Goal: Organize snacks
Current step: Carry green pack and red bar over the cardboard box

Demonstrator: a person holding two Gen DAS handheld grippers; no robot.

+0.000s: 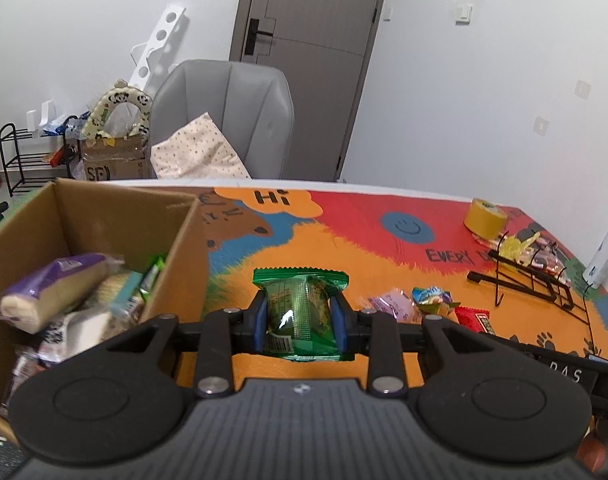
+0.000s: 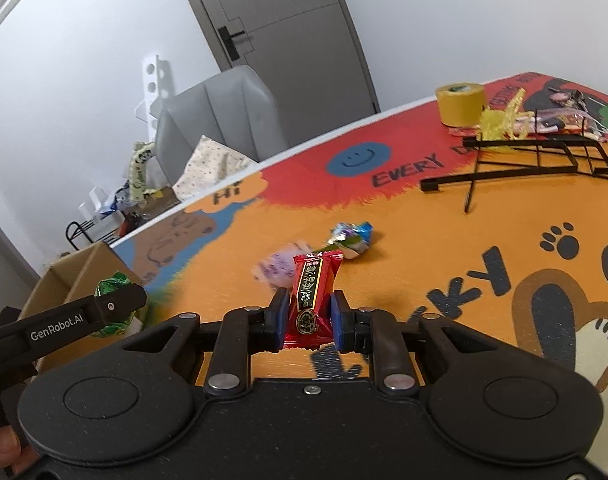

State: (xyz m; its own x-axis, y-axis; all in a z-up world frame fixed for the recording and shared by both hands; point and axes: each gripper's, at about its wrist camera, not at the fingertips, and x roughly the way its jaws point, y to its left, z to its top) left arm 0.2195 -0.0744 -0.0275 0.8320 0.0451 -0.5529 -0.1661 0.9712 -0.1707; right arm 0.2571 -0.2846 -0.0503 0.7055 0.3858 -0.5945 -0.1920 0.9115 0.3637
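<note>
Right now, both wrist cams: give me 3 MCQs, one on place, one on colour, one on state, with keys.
1. Where is the cardboard box in the left wrist view?
A. to the left of the held packet
B. on the chair
C. under the wire rack

2. What colour is the snack in the right gripper?
A. green
B. red
C. yellow

3. What state is the left gripper in?
A. open, holding nothing
B. shut on the tape roll
C. shut on the green packet

Key: 1 A, the box fills the frame's left beside the green packet. 2 B, the red candy sits between the pads. 3 C, both blue pads press the packet's sides.
</note>
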